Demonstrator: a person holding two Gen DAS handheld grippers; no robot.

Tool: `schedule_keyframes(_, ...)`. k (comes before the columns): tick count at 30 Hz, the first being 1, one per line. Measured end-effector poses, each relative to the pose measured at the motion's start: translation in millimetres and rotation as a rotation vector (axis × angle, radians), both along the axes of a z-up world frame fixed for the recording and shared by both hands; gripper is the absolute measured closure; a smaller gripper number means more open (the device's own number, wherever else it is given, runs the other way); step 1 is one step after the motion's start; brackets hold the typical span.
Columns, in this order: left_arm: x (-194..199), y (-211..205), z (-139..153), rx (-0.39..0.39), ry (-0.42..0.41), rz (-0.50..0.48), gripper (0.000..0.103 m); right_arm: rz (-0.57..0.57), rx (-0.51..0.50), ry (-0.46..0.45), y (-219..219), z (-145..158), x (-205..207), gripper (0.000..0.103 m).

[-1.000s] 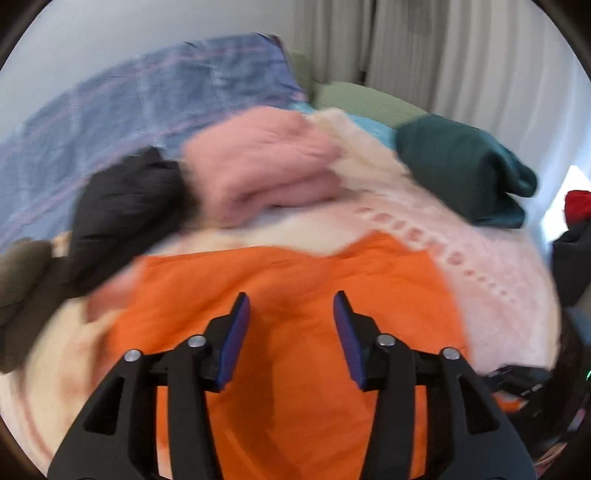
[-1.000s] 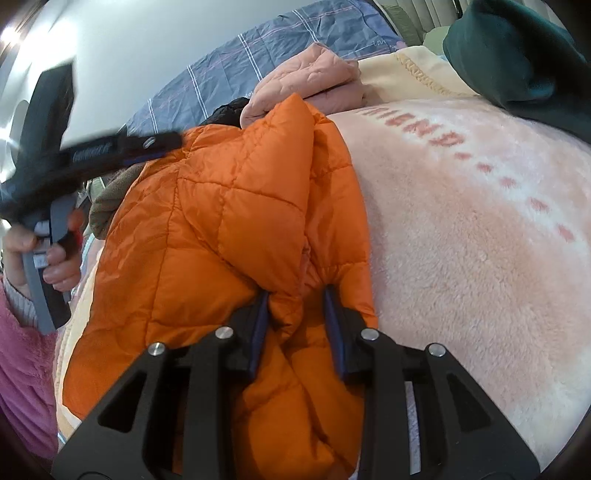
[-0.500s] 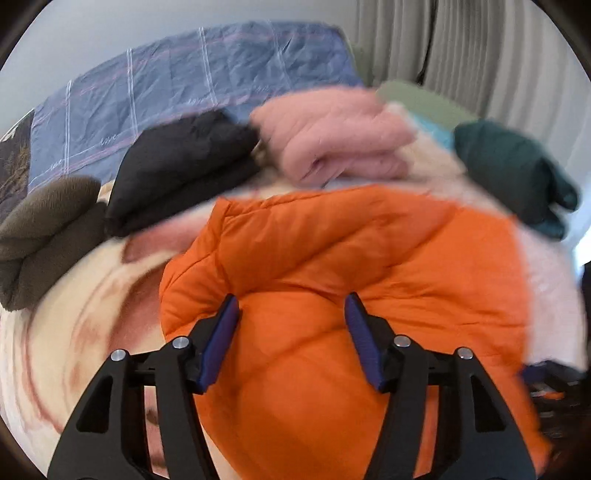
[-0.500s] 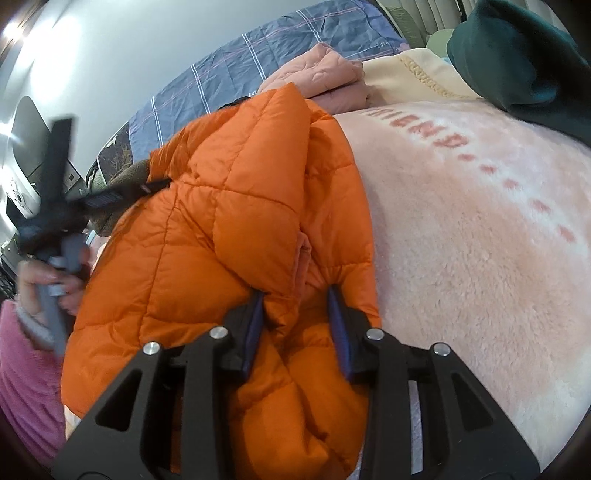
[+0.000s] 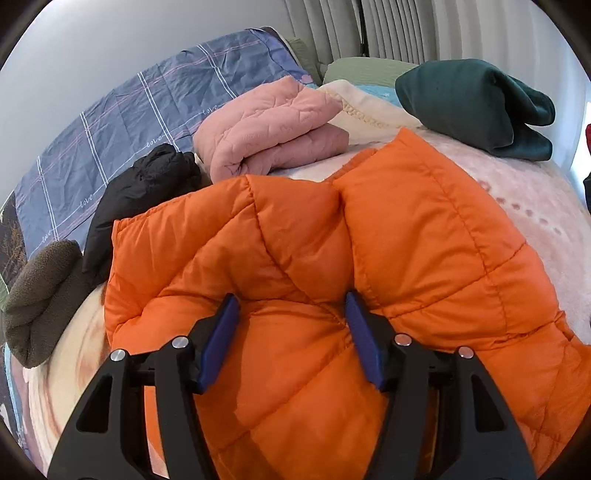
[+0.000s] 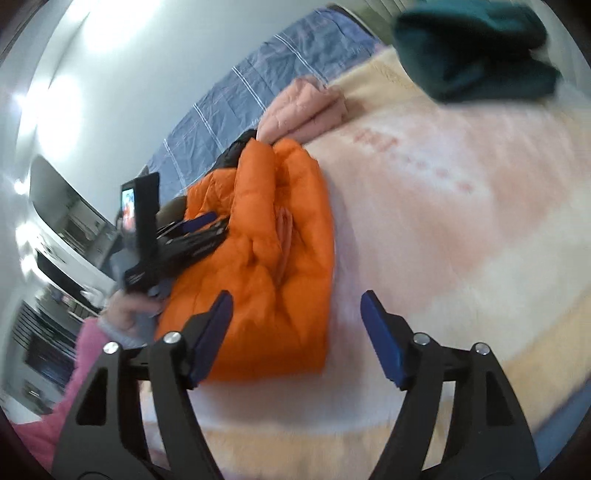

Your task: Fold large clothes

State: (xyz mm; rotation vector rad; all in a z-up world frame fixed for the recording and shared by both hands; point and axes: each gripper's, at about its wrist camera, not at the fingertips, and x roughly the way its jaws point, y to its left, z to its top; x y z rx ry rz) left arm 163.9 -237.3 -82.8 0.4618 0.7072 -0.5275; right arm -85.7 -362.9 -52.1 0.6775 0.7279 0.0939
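Both tongs stand spread with nothing between their blue pads: the left gripper (image 5: 290, 325) presses down over the puffy orange quilted jacket (image 5: 332, 266), and the right gripper (image 6: 297, 334) hangs above the jacket's near edge, apart from it. Underneath everything lies a broad pale pink fleece blanket (image 5: 535, 206) with faint reddish lettering, covering the bed. Against the grey wall at the far left leans a blue checked quilt (image 5: 129, 122), and pleated pale curtains (image 5: 406, 29) hang at the far right. That jacket lies bunched in a folded heap in the middle of the blanket. Beyond it sit folded bundles: a dark green sweatshirt (image 5: 476, 107) far right, a pink quilted garment (image 5: 269, 129) in the middle, a black puffer (image 5: 144, 195) left of that, and an olive fleece (image 5: 40, 295) at the left edge.
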Motion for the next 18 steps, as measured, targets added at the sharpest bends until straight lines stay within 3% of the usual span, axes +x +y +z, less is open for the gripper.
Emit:
schedule_keyframes(4,-1,1,-1,0.005,-0.015,0.002,0.042,0.053,0.237,0.082,5,-27,-8,0.020)
schedule_keyframes(7,0,0,-2,0.001,-0.013,0.000,0.042,0.081,0.359,0.142,13,-44,-3,0.017)
schedule_keyframes(12,0,2,-2,-0.017,-0.001,0.002,0.041,0.023,0.419,0.157,14,-47,7,0.002)
schedule_keyframes(16,0,1,-2,-0.015,0.002,0.002,0.041,0.000,0.480,0.220,18,-55,34,0.002)
schedule_keyframes(18,0,1,-1,-0.019,0.002,0.002,0.041,0.014,0.559,0.252,23,-65,49,0.002)
